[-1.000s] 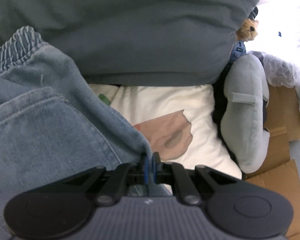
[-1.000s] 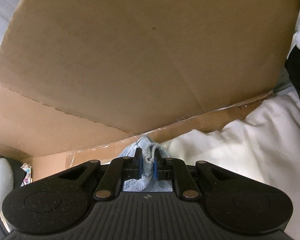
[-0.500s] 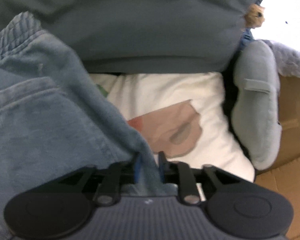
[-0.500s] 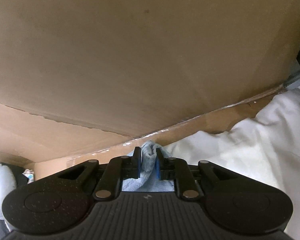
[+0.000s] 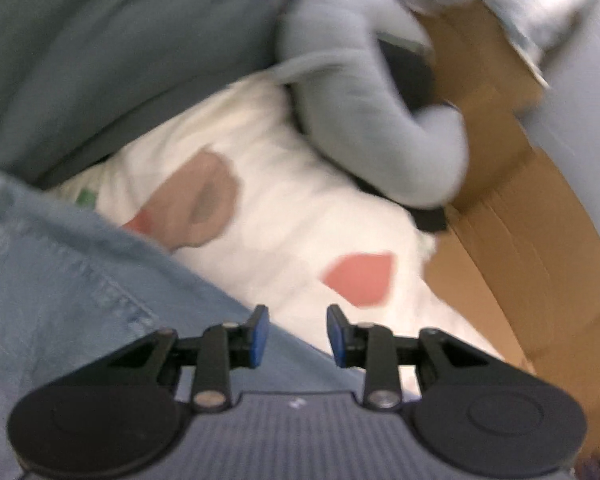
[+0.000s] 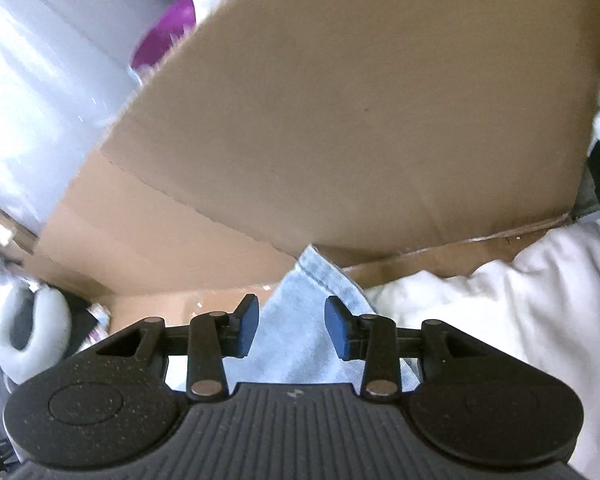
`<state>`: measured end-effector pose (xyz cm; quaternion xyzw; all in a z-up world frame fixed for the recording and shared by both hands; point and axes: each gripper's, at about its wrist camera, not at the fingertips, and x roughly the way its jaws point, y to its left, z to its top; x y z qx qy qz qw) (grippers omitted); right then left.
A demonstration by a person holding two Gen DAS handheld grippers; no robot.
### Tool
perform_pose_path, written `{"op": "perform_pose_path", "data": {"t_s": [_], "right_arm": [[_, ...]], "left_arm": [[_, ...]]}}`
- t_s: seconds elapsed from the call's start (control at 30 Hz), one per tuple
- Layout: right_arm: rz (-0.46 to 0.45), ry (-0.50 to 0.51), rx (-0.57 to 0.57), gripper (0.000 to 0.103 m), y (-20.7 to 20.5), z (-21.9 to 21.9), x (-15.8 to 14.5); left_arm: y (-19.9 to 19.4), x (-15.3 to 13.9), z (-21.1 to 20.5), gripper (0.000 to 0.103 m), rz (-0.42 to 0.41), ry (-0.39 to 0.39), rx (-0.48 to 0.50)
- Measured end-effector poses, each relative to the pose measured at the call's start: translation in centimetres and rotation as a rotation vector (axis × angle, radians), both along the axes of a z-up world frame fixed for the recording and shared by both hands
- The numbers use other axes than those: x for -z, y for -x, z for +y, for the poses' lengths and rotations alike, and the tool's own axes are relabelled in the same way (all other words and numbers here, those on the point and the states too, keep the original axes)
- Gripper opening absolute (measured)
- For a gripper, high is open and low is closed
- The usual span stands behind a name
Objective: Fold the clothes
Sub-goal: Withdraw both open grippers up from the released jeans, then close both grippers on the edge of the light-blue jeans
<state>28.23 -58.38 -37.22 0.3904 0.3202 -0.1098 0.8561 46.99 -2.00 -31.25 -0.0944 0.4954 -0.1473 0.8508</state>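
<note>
- Left tongs [image 5: 293,336] are opening, nothing pinched; the denim garment [image 5: 72,300] lies just left of them on the white printed fabric [image 5: 284,184].
- Right tongs [image 6: 291,326] are opening around a denim corner [image 6: 312,276] pointing toward the cardboard [image 6: 360,100], pads clear.

You are getting heavy motion blur across the left wrist view; the right is staying sharper, daylight glaring top left, edges bowing.

Jeans [image 5: 60,292] faded blue w/ stitching; sheet [image 5: 284,216] beside jeans white w/ pink, tan patches; box [image 6: 340,120] plain brown; neck pillow [image 5: 364,120] grey.
</note>
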Motion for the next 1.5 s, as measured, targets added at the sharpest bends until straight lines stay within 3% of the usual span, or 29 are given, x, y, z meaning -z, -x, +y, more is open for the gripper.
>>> {"op": "perform_pose_path", "data": {"t_s": [0.17,0.27,0.37,0.57,0.7,0.9,1.0,1.13,1.33,1.5], "right_arm": [[-0.01,-0.082,-0.004,0.044,0.3,1.1,1.2],[0.004,-0.084,-0.062,0.044,0.3,1.9,1.2],[-0.011,-0.023,-0.142,0.044,0.0,2.9,0.6],[0.009,0.098,-0.242,0.044,0.4,4.8,-0.6],[0.053,0.227,-0.305,0.044,0.3,6.9,-2.6],[0.076,0.367,-0.388,0.044,-0.9,10.0,-6.2],[0.097,0.402,-0.415,0.044,-2.1,12.0,-7.4],[0.114,0.44,-0.544,0.044,-4.4,15.9,-8.5],[0.173,0.485,-0.715,0.043,-8.7,20.8,-7.5],[0.168,0.543,-0.778,0.043,-11.2,23.7,-6.9]], "left_arm": [[1.7,-4.8,-3.6,0.046,0.031,-0.123,0.103],[2.4,-6.2,-5.3,0.047,0.025,-0.161,0.174],[2.7,-5.3,-7.1,0.045,-0.004,-0.164,0.311],[2.3,-2.3,-8.9,0.044,-0.02,-0.16,0.448],[2.0,-0.1,-9.6,0.044,0.014,-0.14,0.544],[2.4,3.2,-11.8,0.044,-0.03,-0.133,0.781],[2.8,4.0,-12.8,0.044,-0.042,-0.121,0.899],[3.5,5.3,-13.6,0.044,-0.06,-0.134,1.029],[3.5,6.7,-13.4,0.044,-0.095,-0.124,1.104],[3.3,7.8,-13.6,0.04,-0.081,-0.137,1.135]]}}
